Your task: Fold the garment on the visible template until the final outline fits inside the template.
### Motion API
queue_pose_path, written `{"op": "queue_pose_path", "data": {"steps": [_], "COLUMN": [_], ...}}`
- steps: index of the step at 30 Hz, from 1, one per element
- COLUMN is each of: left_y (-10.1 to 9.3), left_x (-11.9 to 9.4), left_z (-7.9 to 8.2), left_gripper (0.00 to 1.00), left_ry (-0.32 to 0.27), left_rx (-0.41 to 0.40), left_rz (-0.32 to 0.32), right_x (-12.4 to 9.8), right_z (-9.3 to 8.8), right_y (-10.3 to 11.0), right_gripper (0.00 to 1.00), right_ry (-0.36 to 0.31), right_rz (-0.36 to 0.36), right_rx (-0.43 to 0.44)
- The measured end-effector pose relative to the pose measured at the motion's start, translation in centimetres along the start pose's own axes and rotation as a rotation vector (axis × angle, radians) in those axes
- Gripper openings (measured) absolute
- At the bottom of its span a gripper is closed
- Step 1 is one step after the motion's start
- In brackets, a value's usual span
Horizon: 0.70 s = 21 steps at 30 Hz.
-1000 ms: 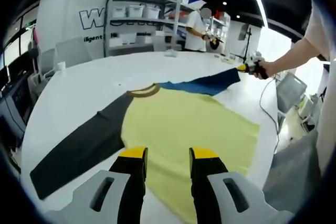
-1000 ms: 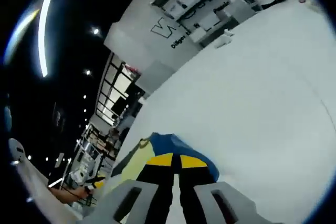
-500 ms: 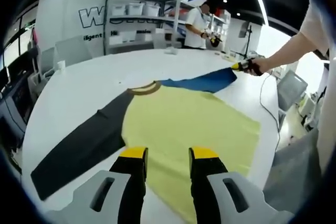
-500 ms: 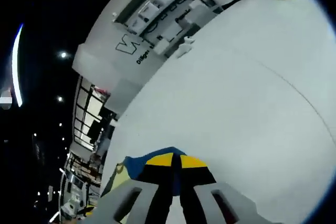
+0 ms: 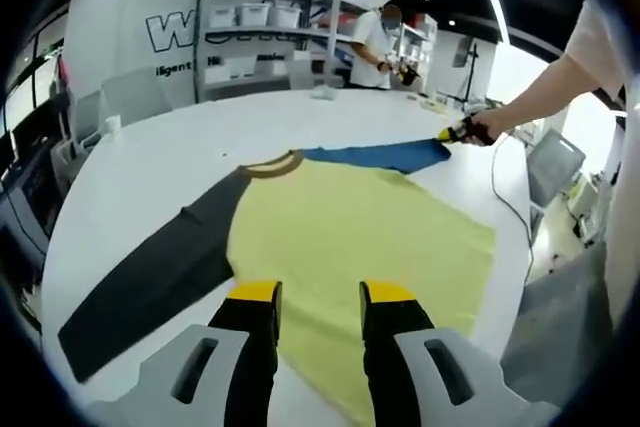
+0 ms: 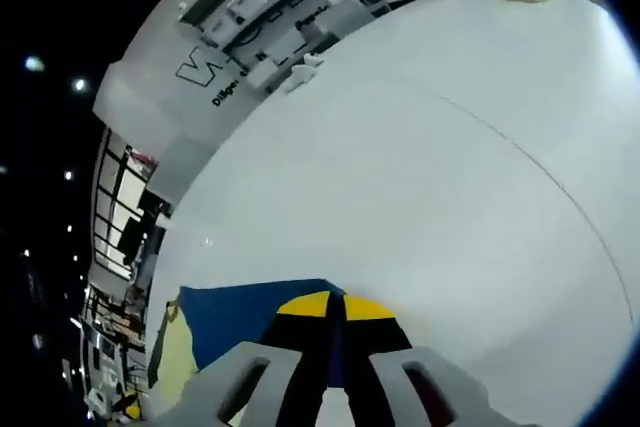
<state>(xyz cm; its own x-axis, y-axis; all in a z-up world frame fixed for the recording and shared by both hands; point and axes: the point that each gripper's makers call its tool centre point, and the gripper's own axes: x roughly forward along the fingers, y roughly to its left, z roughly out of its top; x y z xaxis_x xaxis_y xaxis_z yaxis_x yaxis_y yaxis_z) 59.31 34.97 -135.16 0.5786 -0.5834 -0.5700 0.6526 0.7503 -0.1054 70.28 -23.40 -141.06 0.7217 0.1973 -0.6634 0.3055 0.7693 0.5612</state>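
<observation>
- In the left gripper view, the left gripper (image 5: 318,299) sits nearest, its two yellow-tipped fingers (image 5: 253,294) spread apart with nothing between them, hanging just over the near hem of the shirt (image 5: 355,232).
- The shirt lies flat on the white bench (image 5: 150,172): a pale yellow body in the middle, a dark grey sleeve (image 5: 150,282) stretched out to the left, and a brown collar (image 5: 272,164) at the far edge of the body.
- Beyond the collar, the blue sleeve (image 5: 385,155) runs out to the right across the bench, pulled straight and low.
- At the tip of that blue sleeve sits the right gripper (image 5: 456,131), held in a person's hand (image 5: 490,127) whose arm reaches in from the right.
- In the right gripper view, the right gripper's (image 6: 333,305) fingers are pressed together on the blue sleeve (image 6: 250,317), with the blue cloth spreading to the left toward a strip of yellow.
- Past the sleeve, bare bench (image 6: 420,197) stretches away.
- Farthest off, shelves (image 5: 265,37) with white boxes stand against the wall, and another person (image 5: 375,47) stands near them.
</observation>
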Motion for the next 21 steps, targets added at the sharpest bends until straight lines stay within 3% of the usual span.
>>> {"op": "queue_pose_path", "data": {"steps": [3,4,6,7,12,15,21], "left_y": [0.1,0.1,0.2,0.2,0.2,0.2,0.2], "left_x": [-0.1,-0.1,0.0,0.1,0.4,0.5,0.3], "left_z": [-0.2,-0.2,-0.4,-0.6,-1.8,-2.8,-4.8], "left_gripper": [0.31,0.31,0.31,0.31,0.32,0.33,0.34], "left_ry": [0.005,0.007,0.011,0.015,0.048,0.074,0.122], "left_rx": [0.002,0.000,-0.001,-0.002,-0.007,-0.013,-0.012], "left_rz": [0.003,0.005,0.006,0.007,0.007,0.005,0.004], "right_x": [0.4,0.3,0.6,0.7,1.0,0.8,-0.3], "right_z": [-0.2,-0.6,-0.1,-0.2,-0.3,0.9,0.9], "right_y": [-0.6,-1.3,-1.2,-1.2,-1.7,-1.9,-1.4], "right_gripper": [0.00,0.00,0.00,0.00,0.00,0.00,0.01], "right_ry": [0.032,0.064,0.042,0.044,0.064,0.017,0.008], "right_rz": [-0.037,-0.086,-0.082,-0.085,-0.110,-0.115,-0.101], "right_rx": [-0.021,-0.079,-0.139,-0.109,-0.189,-0.267,-0.305]}}
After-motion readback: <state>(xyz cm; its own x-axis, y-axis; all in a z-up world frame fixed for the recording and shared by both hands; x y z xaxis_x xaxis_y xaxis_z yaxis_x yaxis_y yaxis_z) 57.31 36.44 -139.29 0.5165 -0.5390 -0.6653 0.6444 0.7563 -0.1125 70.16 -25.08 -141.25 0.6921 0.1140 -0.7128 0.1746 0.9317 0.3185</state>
